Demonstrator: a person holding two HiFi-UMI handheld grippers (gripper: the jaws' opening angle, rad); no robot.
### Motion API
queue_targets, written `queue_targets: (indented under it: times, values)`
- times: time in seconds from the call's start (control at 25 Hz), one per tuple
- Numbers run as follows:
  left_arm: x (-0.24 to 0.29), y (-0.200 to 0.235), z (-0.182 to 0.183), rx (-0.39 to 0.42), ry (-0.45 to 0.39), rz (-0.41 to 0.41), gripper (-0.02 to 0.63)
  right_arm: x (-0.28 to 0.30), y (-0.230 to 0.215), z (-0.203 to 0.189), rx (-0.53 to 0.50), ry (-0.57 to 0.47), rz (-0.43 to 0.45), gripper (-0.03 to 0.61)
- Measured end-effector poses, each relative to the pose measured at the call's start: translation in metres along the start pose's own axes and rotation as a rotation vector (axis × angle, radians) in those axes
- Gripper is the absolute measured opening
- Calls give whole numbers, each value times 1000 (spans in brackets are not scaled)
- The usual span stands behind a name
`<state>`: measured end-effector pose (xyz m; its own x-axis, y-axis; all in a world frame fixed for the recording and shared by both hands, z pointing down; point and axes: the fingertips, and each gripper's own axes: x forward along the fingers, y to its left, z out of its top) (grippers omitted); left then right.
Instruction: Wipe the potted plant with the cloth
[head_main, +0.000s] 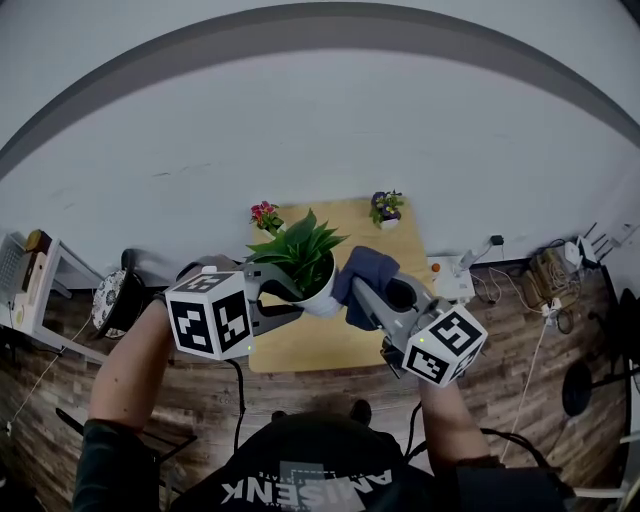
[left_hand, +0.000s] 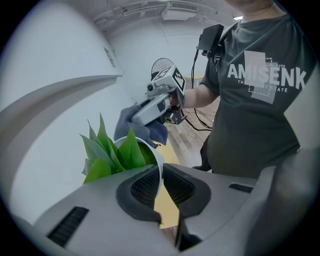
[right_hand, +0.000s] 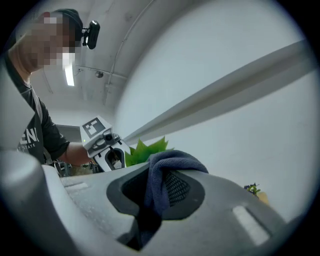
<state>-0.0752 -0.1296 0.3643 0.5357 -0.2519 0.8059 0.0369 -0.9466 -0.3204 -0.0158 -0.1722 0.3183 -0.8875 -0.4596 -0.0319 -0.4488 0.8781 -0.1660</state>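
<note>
A green leafy plant (head_main: 298, 250) in a white pot (head_main: 322, 298) hangs above the small wooden table (head_main: 300, 345). My left gripper (head_main: 300, 293) is shut on the pot's rim (left_hand: 159, 165), with the leaves (left_hand: 107, 152) to the jaws' left in the left gripper view. My right gripper (head_main: 352, 290) is shut on a dark blue cloth (head_main: 368, 270), which bunches between its jaws (right_hand: 160, 185). The cloth (left_hand: 142, 127) sits against the pot's right side, just past the leaves (right_hand: 145, 150).
Two small potted flowers stand at the table's back edge, a pink one (head_main: 265, 215) on the left and a purple one (head_main: 385, 208) on the right. A white device with cables (head_main: 455, 280) lies on the wood floor to the right. A grey wall runs behind.
</note>
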Motion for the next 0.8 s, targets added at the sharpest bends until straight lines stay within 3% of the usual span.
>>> queue_targets:
  times: [0.28,0.8]
  values:
    - [-3,0,4,18,-26,32,25,17,4,19,-13,-36,23,46]
    - [1,-1,-1,39,1,40,25,10,-23,-45,80,36,-52,46]
